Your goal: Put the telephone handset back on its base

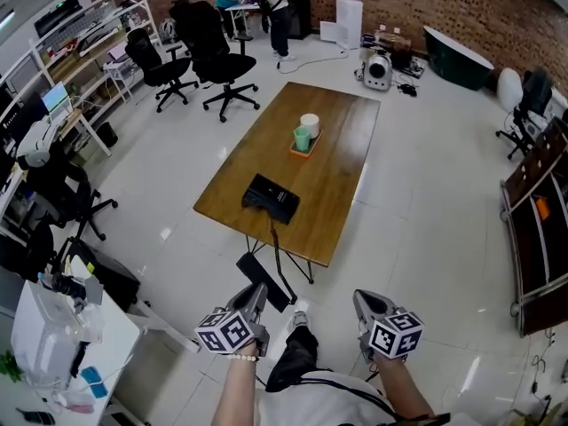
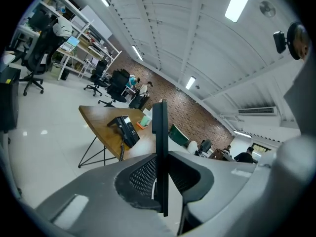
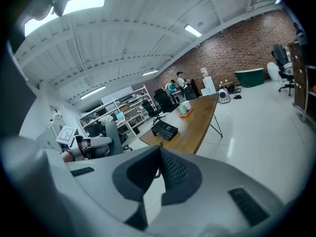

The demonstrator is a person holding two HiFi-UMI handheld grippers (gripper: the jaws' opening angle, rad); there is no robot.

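The left gripper (image 1: pixel 256 295) is hovering low at the person's left, well short of the table. Its jaws are standing partly apart and clamping on the black handset (image 1: pixel 273 286), which is sitting edge-on between the pads and jutting out beyond the jaw tips. A coiled cord (image 1: pixel 277 254) is running from the handset up to the telephone base (image 1: pixel 271 199). The base is lying flat near the closer end of the wooden table (image 1: pixel 342 140), well apart from the handset. Farther along the tabletop, an orange tray (image 1: pixel 303 150) is carrying a green cup (image 1: pixel 302 138) and a white cup (image 1: pixel 310 124) just beside each other. At the person's right, the right gripper (image 1: pixel 366 304) is pointing towards the table, level with the left one. Its jaws are meeting tip to tip and gripping nothing
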